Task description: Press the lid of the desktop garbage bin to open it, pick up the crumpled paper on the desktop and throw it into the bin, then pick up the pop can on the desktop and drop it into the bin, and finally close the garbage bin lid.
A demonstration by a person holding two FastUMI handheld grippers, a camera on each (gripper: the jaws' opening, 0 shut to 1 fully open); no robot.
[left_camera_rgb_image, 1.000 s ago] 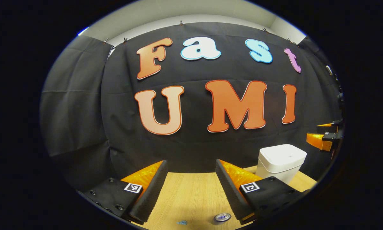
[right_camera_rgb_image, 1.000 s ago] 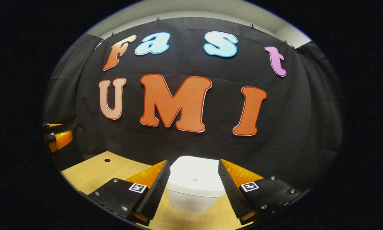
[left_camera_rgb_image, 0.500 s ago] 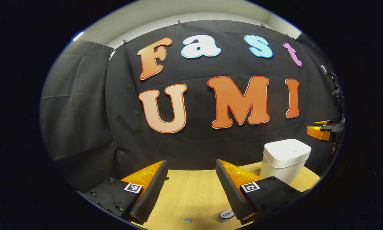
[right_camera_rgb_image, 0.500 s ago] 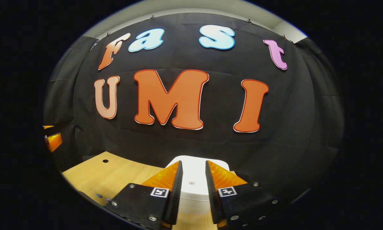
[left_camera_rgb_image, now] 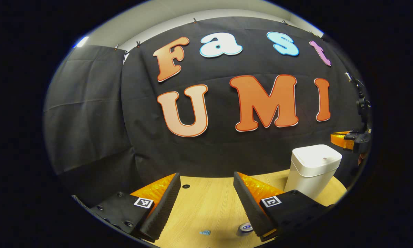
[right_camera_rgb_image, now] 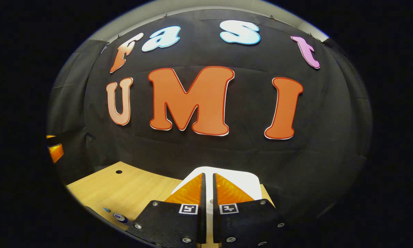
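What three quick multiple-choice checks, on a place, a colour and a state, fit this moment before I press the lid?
1. Where do the right tongs sit?
A. over the bin lid
B. beside the pop can
C. off the desk

2. What colour is the garbage bin?
A. blue
B. white
C. green

3. How is the bin lid?
A. closed
B. wide open
C. removed

Answers: 1 A, the right gripper view shows nearly closed tongs above the lid; 2 B, its body and lid are white; 3 A, the lid lies flat on the bin in the left gripper view.
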